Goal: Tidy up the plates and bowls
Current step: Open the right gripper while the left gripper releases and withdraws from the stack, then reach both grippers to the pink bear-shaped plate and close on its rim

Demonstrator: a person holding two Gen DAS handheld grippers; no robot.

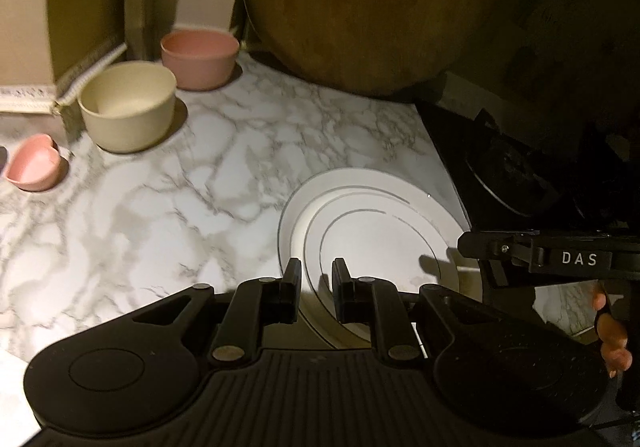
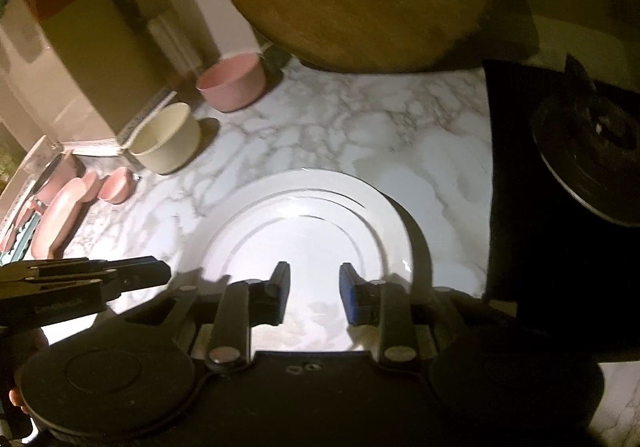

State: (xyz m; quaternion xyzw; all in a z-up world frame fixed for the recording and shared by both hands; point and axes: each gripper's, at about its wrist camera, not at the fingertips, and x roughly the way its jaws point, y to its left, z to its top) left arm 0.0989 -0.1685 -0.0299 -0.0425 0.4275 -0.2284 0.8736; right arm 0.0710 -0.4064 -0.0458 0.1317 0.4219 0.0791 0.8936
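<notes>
Where the tabletop (image 1: 200,207) lies: below and ahead of both tools; marbled, dimly lit.
Wooden board (image 1: 360,7): round, leaned on edge far ahead of the tools.
Hob (image 1: 500,167): black, set to the right of both tools.
Plate stack (image 1: 380,231): white, laid directly under and ahead of the right tool (image 2: 314,269), and just right of the left tool's (image 1: 317,265) tips.
Cream bowl (image 1: 128,107): well ahead and left of the left tool.
Pink bowl (image 1: 200,59): beyond the cream bowl, near the board.
Heart dish (image 1: 32,163): far left of the left tool.
Left tool: drawn narrow; nothing is seen pinched, and the stack's rim shows through the gap.
Right tool: parted moderately, nothing between the pads.
Risk: the upper plates could be slid off-centre or chipped if a rim is nudged by a tip; the tools, held close together, could be knocked against each other.
Orientation: the plates are laid flat, faces up; being round, no long axis is shown. Both bowls are stood upright, mouths up.
</notes>
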